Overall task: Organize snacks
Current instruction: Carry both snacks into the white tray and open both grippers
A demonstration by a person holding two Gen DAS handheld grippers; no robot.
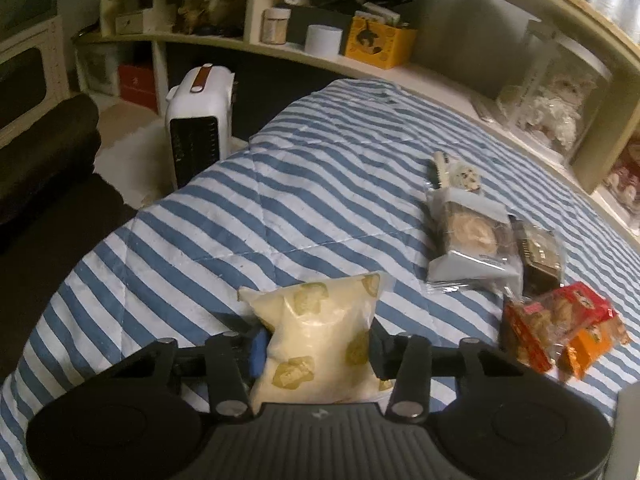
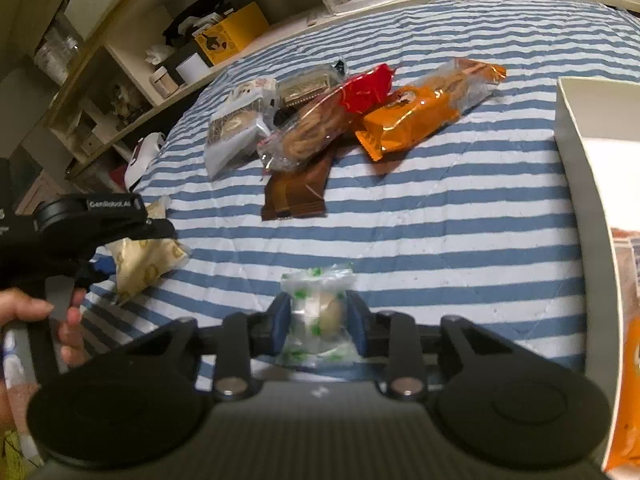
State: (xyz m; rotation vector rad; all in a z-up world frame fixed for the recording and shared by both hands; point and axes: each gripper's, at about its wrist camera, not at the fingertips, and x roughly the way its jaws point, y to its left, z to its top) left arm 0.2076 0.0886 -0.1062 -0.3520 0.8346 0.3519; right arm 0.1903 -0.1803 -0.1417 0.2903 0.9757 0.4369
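Observation:
My left gripper [image 1: 318, 346] is shut on a cream snack pouch with yellow-green prints [image 1: 320, 332], whose sides bulge between the pads; the same pouch [image 2: 146, 266] shows in the right wrist view under the left gripper [image 2: 120, 240]. My right gripper [image 2: 318, 322] is shut on a small clear-wrapped sweet with green marks [image 2: 316, 312]. Both are above a blue-and-white striped bedspread [image 2: 440, 220]. A heap of snack packets lies farther on: a red one [image 2: 360, 92], an orange one [image 2: 408, 120], a brown one [image 2: 296, 192] and a grey-white one [image 2: 230, 136].
A white box [image 2: 576, 128] with orange packets inside stands at the right edge. Shelving [image 1: 360, 60] with jars and a yellow box runs behind the bed. A white heater [image 1: 198, 120] stands on the floor at the left. A person's hand [image 2: 48, 316] grips the left tool's handle.

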